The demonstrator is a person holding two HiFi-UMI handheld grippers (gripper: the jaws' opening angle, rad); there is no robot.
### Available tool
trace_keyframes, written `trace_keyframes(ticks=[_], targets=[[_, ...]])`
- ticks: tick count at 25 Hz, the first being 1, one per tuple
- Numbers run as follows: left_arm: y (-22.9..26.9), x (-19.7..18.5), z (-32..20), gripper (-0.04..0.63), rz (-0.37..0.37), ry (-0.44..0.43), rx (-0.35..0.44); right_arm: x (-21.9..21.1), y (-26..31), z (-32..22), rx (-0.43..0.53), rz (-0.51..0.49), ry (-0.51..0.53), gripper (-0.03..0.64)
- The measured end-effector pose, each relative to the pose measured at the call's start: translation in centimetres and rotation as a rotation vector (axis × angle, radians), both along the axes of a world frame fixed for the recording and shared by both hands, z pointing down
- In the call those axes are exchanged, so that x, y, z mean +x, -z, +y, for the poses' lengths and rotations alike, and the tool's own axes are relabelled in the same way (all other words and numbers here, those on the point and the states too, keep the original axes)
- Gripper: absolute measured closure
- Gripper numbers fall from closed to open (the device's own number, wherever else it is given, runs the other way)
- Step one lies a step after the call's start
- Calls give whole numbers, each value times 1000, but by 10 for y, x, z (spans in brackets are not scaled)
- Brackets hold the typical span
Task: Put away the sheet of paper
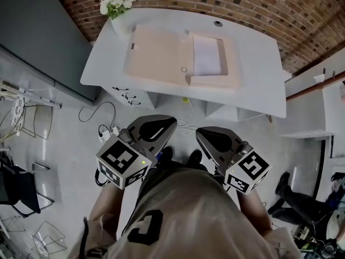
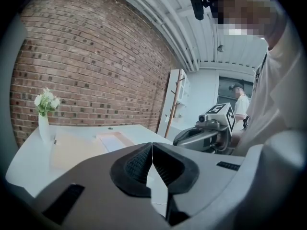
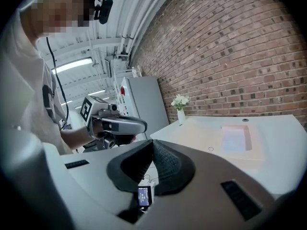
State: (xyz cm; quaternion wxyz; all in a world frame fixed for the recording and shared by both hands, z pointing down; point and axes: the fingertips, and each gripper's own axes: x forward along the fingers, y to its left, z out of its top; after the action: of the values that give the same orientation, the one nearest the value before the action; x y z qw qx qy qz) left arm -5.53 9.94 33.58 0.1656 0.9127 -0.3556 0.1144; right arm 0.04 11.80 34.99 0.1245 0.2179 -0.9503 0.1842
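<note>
The left gripper (image 2: 152, 146) is shut tight, its two jaws pressed together with nothing between them. The right gripper (image 3: 153, 143) is shut and empty too. Both are held close to the person's body, well away from the white table (image 1: 259, 82), where the sheet of paper (image 1: 206, 55) lies untouched in the right half of an open tan folder (image 1: 159, 55).

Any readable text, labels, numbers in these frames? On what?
None legible.
Black marks on the desk: too small to read.
Lit screen below the jaws, right gripper view: blurred.
Shirt print: one bold glyph, unclear.
Marker cubes: patterns, no text.
</note>
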Motion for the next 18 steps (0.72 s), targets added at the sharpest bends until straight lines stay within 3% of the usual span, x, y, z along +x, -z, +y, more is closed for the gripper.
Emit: trace_keyframes(ticks=[18], targets=[[-9,-9,-12,578,8,14,-21,-13,-10,-16,-46,6,16,594]])
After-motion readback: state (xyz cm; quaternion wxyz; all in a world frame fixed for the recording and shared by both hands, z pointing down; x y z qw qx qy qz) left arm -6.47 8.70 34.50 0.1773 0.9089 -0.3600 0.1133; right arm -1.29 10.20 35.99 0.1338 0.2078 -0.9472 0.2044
